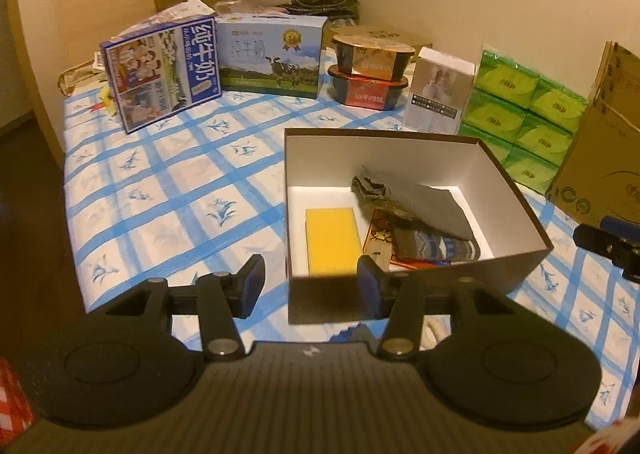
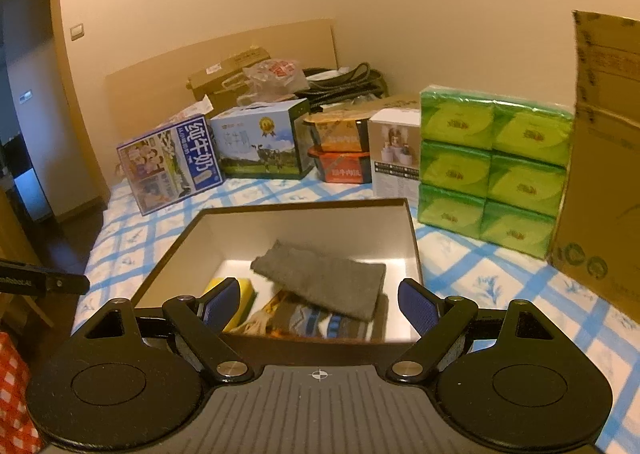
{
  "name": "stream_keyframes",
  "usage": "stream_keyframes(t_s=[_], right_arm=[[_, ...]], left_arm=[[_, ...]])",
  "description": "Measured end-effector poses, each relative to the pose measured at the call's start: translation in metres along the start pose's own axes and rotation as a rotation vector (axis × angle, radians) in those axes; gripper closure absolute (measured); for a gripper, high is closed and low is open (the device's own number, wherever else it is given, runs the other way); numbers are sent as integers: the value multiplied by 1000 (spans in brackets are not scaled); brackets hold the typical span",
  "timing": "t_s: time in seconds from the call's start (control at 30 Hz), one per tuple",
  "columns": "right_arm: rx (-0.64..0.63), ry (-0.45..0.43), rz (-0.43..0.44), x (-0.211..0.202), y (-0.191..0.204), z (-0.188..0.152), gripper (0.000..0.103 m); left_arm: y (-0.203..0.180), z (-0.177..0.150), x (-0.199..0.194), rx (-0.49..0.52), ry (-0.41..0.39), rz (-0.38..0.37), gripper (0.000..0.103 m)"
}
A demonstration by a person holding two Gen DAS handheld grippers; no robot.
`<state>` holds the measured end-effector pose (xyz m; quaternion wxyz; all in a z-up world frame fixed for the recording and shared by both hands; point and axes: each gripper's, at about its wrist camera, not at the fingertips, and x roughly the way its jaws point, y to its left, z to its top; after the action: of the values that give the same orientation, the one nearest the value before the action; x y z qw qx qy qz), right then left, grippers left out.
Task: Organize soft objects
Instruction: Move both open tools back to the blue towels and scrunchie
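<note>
An open dark cardboard box (image 1: 416, 142) with a white inside stands on the blue-checked cloth. In it lie a yellow sponge (image 1: 332, 240), a grey cloth (image 1: 432, 206), a patterned sock (image 1: 440, 248) and an orange printed packet (image 1: 378, 234). My left gripper (image 1: 311, 282) hovers at the box's near left corner, open, nothing between its pads. My right gripper (image 2: 320, 296) hangs above the box's near wall (image 2: 304, 206), open wide and empty. Beneath it show the grey cloth (image 2: 324, 278), the sock (image 2: 316, 324) and the sponge (image 2: 246, 294).
At the back stand two milk cartons (image 1: 164, 74), (image 1: 272, 54), two stacked food bowls (image 1: 370, 70), a white carton (image 1: 438, 90) and green tissue packs (image 1: 524, 110). A tall brown cardboard box (image 2: 604, 158) is at the right. The table's edge drops off at the left (image 1: 68, 182).
</note>
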<state>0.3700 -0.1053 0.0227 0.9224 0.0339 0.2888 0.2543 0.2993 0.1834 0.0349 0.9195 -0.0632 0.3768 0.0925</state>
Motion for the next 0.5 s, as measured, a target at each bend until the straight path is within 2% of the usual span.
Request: stream_keyframes(t_s=[0.3, 0.5], right_arm=[[44, 12, 6, -53, 8, -28, 17], [65, 39, 8, -81, 14, -51, 17]], left_arm=[[-10, -37, -53, -19, -24, -12, 54], [-20, -66, -77, -32, -13, -42, 54]])
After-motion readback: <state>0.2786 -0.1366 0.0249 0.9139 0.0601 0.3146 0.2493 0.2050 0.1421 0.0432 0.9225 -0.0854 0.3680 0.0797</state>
